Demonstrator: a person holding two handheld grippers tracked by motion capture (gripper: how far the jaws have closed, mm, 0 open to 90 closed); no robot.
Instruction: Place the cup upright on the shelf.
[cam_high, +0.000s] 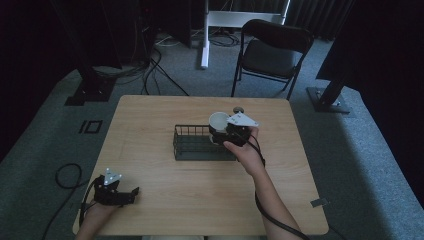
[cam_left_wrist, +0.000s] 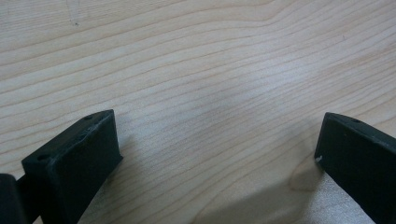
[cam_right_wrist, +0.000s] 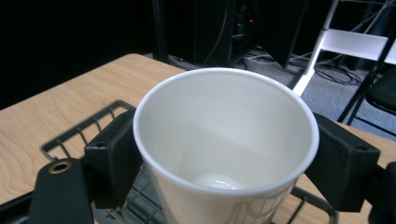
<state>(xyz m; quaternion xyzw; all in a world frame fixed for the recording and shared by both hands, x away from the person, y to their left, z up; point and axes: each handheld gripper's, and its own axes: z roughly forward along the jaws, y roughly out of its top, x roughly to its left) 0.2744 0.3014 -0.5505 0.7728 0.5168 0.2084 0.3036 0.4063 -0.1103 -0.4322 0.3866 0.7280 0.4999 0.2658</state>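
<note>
At frame centre, the right gripper (cam_high: 220, 131) has its fingers clamped on a white cup (cam_high: 218, 120) above the wire basket (cam_high: 192, 145); lower left, the left gripper (cam_high: 129, 194) rests on the worktop (cam_high: 150, 200), fingers apart.

My left gripper (cam_high: 131, 192) sits at the lower left of the high view, low over the wood, its jaws spread wide with nothing between them. My right arm reaches up toward the frame's middle, and my right gripper (cam_high: 218, 131) has its jaws pressed against both sides of a cup (cam_right_wrist: 224, 140).

Wooden table (cam_high: 165, 200), folding chair (cam_high: 272, 50) behind.
</note>
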